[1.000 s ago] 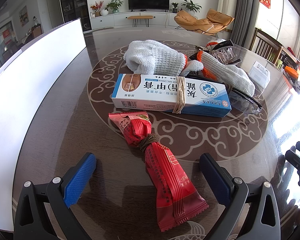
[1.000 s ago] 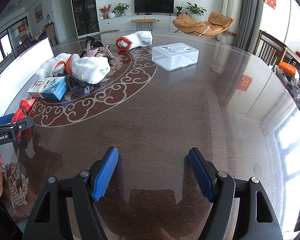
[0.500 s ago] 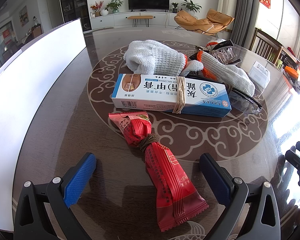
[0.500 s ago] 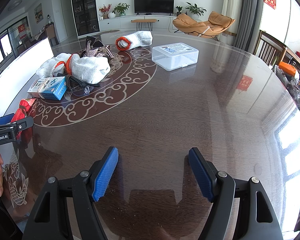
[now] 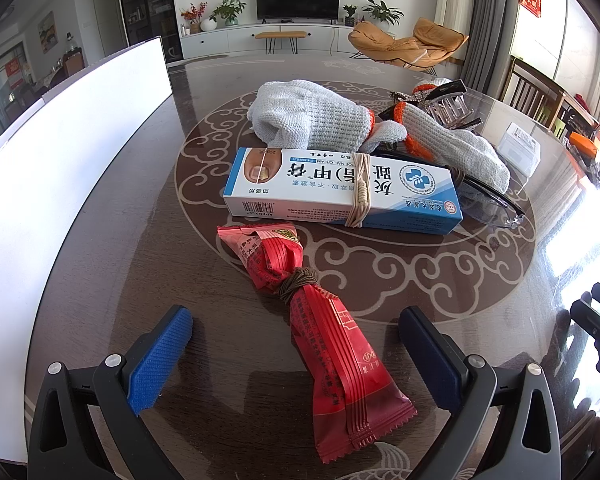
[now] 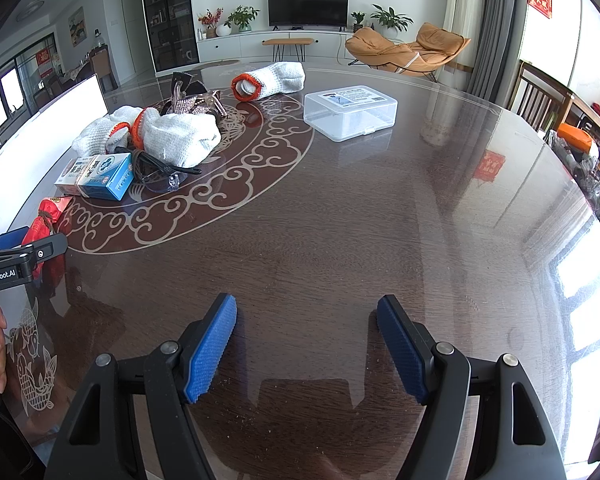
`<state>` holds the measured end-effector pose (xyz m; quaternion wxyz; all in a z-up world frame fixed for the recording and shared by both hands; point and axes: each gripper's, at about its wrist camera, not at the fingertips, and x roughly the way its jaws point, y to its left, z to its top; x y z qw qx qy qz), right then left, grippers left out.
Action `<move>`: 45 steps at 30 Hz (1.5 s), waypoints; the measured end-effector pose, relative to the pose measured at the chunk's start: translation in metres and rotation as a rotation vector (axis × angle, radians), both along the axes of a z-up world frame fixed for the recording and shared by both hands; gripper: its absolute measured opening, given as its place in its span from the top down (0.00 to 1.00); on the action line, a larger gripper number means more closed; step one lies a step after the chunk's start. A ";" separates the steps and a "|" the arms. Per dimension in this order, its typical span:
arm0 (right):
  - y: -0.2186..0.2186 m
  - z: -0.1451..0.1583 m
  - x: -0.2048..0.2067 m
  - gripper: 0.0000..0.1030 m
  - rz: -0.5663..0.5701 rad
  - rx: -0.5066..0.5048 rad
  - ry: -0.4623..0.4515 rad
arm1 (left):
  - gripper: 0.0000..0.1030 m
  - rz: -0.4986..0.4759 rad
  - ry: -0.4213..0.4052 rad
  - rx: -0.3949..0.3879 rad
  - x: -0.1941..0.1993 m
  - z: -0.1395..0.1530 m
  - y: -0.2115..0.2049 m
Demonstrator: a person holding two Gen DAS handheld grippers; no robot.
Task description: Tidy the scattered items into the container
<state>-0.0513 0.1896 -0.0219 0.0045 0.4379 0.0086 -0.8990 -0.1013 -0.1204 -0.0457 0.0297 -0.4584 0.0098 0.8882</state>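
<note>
left gripper (image 5: 296,354) jaws spread around red snack packet (image 5: 320,340) | right gripper (image 6: 306,350) jaws spread over bare bench (image 6: 380,220)

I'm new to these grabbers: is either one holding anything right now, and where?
Nothing is held. The left gripper is open around the red packet without touching; the right gripper is open over bare table.

Both claws: black frames, silver screws, ribbed blue pads (image 5: 160,360); "GenRobot.AI" lettering
</note>
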 end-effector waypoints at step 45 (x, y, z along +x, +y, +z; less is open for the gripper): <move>0.000 0.000 0.000 0.28 0.000 0.000 -0.001 | 0.00 0.051 -0.108 0.080 -0.001 0.007 -0.050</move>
